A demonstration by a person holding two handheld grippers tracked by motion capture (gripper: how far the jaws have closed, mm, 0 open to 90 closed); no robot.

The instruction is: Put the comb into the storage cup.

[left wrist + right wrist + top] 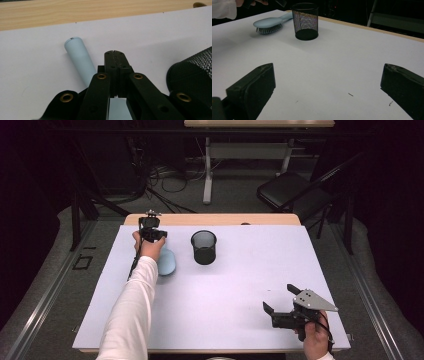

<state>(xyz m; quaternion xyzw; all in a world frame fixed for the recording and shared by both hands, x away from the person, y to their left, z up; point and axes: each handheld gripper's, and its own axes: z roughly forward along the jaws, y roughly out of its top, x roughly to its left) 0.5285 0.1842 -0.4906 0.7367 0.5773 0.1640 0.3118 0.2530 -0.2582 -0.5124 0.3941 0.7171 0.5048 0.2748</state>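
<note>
Tongs first: we are holding the right gripper [278, 299] released, jaws wide and level, low over the near right of the white table [240, 285]. Farther off, we are reaching the left gripper [151, 233], clenched and empty, over the pale blue hairbrush [270, 23]; our hand is hiding its handle beside the mesh cup [204, 247].

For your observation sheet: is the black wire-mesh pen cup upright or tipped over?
Upright: the black wire-mesh pen cup stands on its round base, open rim facing up.

Hairbrush [167, 262] lies left of mesh cup [204, 247] (both on table [225, 300]).
</note>
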